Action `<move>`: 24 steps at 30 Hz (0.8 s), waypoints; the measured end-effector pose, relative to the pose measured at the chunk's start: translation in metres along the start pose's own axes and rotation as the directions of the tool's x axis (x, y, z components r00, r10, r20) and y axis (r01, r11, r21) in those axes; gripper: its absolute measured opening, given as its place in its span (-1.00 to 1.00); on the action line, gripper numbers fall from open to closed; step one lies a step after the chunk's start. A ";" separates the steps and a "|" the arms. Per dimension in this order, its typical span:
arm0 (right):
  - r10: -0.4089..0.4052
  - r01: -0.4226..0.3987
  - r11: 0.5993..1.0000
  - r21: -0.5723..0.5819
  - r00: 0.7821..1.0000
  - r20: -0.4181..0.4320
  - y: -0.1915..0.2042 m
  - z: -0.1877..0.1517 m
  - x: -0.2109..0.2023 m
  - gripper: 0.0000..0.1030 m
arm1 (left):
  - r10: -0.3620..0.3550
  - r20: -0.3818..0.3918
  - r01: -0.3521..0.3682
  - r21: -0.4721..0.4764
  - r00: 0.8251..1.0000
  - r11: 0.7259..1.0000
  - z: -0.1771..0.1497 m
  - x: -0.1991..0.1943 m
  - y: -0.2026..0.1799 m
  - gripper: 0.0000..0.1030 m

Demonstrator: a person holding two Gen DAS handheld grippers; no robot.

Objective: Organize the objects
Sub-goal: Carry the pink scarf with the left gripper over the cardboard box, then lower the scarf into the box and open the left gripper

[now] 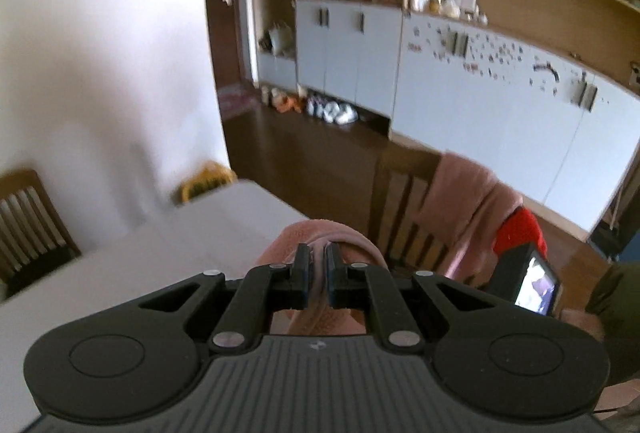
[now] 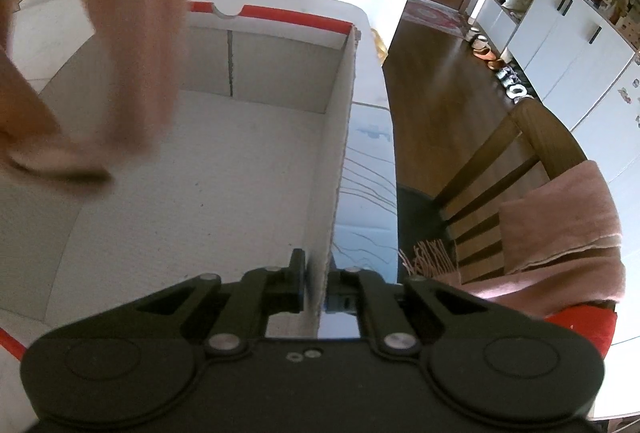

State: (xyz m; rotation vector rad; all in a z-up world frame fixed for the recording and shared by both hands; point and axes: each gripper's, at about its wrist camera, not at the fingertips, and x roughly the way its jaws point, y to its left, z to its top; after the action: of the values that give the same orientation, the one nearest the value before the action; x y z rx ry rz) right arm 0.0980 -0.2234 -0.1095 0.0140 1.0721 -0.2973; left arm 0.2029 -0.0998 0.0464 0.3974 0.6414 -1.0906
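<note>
A pink cloth is pinched between the pressed-together jaws of the left gripper, bunched up just past the fingertips and trailing down through the gap toward the gripper body. Below and left of it a white table is seen, motion-blurred. In the right wrist view the same pink cloth is seen blurred, hanging over the left part of an open white cardboard box; whether its lower end touches the box floor cannot be told. The box has red trim along its rim and its visible floor is bare. The near right wall of the box is clamped by the right gripper, one finger inside the box, the other outside, jaws drawn tight on the cardboard edge. The box sits on the white table, close to the table's right edge. Beside the table a wooden chair is seen, with a second pink cloth draped over its back and a fringed end hanging down; something red is partly visible beneath it. In the left wrist view that chair and draped cloth are seen to the right, with a red item and a small lit screen just below. White cabinets and wooden shelving fill the background.
</note>
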 end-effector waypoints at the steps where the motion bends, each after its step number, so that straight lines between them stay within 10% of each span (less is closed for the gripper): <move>1: 0.000 0.000 1.000 -0.002 1.000 -0.001 0.000 0.000 0.000 -0.89 | 0.004 -0.019 -0.004 0.009 1.000 1.000 -0.004 0.009 -0.002 -0.86; 24: -0.005 0.004 1.000 -0.029 0.999 -0.034 0.004 0.005 0.002 -0.88 | -0.012 -0.425 0.022 0.018 0.905 1.000 -0.088 0.146 -0.022 -0.85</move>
State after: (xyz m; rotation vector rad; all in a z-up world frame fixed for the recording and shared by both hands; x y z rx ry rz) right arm 0.1041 -0.2205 -0.1092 -0.0091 1.1107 -0.2864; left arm 0.2037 -0.1576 -0.1153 0.6606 1.0208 -1.0349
